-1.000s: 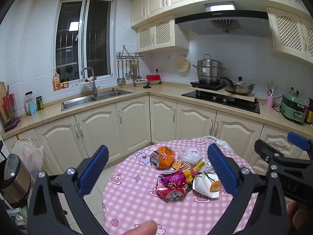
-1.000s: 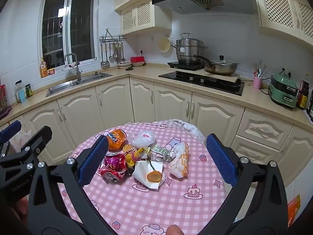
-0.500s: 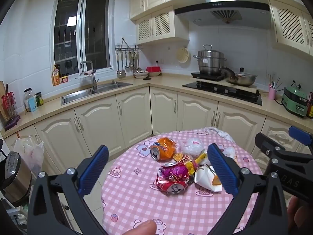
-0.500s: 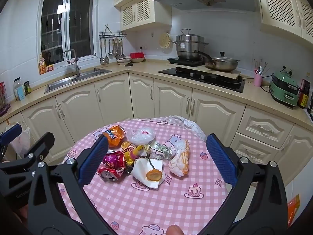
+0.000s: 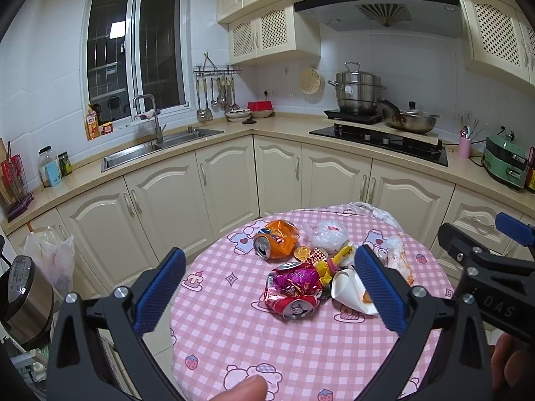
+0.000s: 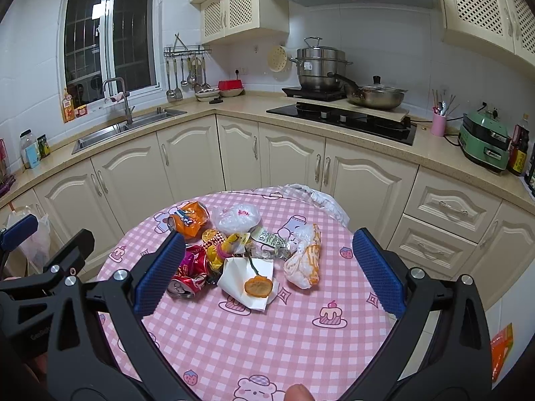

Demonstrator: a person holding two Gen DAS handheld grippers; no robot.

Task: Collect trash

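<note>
Trash lies heaped in the middle of a round table with a pink checked cloth (image 5: 254,344) (image 6: 254,341). I see a crushed orange can (image 5: 275,239) (image 6: 188,219), a crushed red can (image 5: 294,304) (image 6: 187,284), a white paper with an orange slice (image 6: 249,277) (image 5: 347,292), a clear plastic bag (image 6: 238,217) (image 5: 326,234) and a white-orange wrapper (image 6: 302,262). My left gripper (image 5: 269,289) is open above the table's near side, with the red can framed between its fingers. My right gripper (image 6: 265,272) is open, held over the paper, empty.
Cream cabinets and a counter wrap around behind the table, with a sink (image 5: 157,150), a stove (image 5: 381,137) and pots (image 5: 357,90). A plastic bag (image 5: 50,257) hangs on a cabinet at the left beside a steel appliance (image 5: 23,300). A white cloth (image 6: 317,197) drapes the table's far edge.
Both grippers have risen and drawn back slightly, so the table and trash sit a little lower and farther in both views. Both stay open and empty.
</note>
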